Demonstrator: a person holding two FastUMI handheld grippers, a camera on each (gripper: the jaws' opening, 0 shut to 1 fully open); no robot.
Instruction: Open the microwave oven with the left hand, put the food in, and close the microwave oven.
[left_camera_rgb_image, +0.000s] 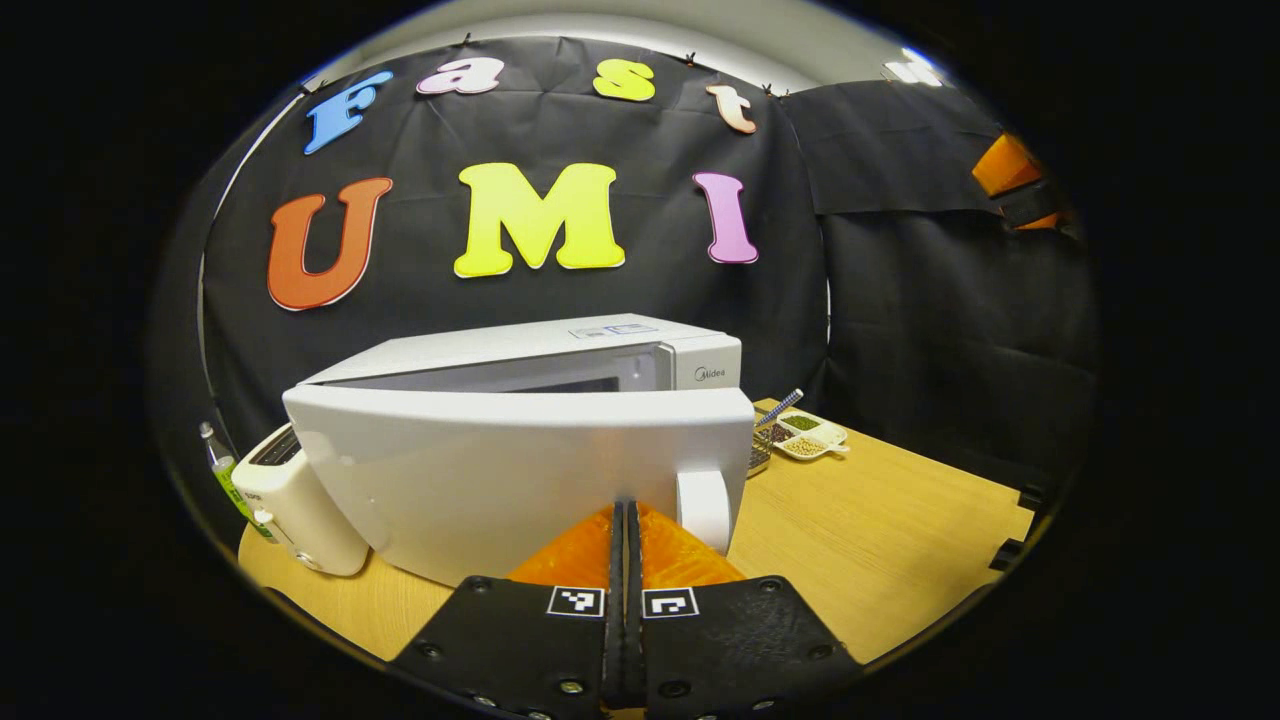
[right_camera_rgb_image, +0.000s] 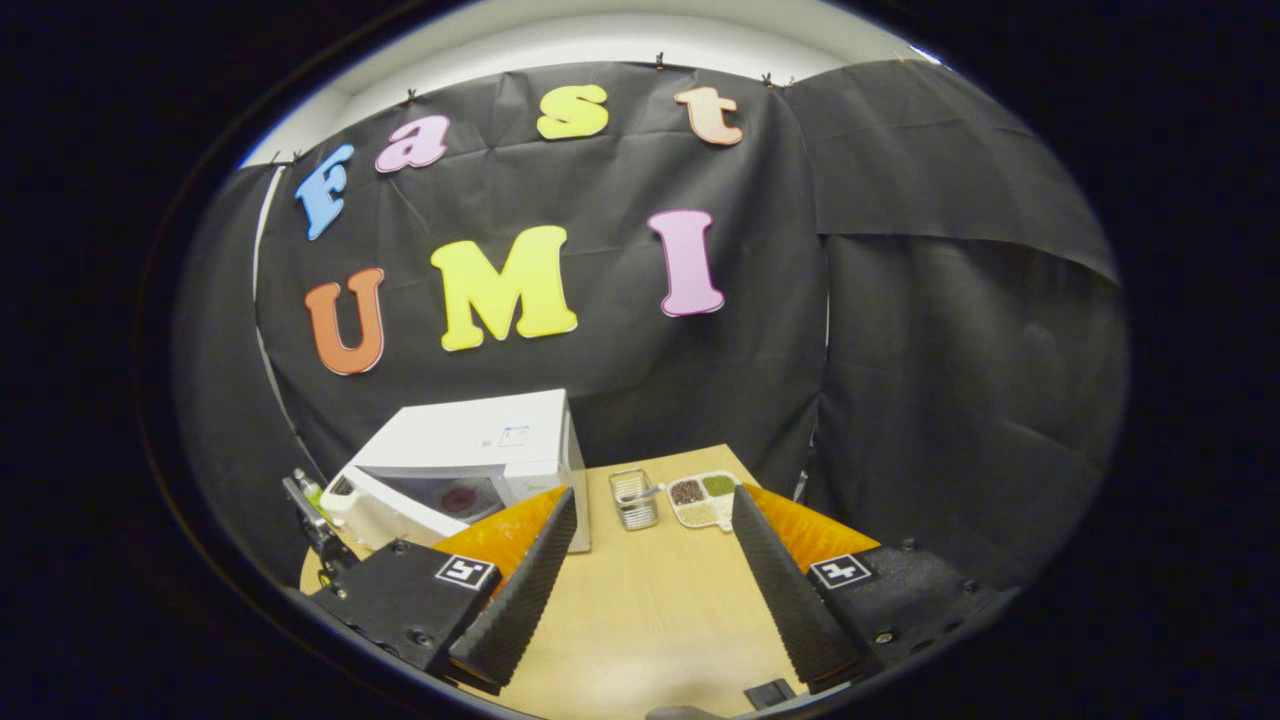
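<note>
While microwave door (left_camera_rgb_image: 520, 480) stands ajar, left gripper (left_camera_rgb_image: 624, 520) closed, empty; right gripper (right_camera_rgb_image: 650, 560) spread wide, empty.

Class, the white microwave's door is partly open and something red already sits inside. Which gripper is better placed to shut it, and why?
Left. The left gripper, jaws shut, sits against the white microwave door by its handle. The right gripper hangs open over the wooden table, apart from it.

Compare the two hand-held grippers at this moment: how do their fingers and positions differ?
The left hand-held gripper has its fingers pressed together, while the right hand-held gripper is spread wide with bare table between its fingers. The left sits right at the microwave door, which stands ajar; the right is farther back from the microwave. Neither holds anything.
</note>
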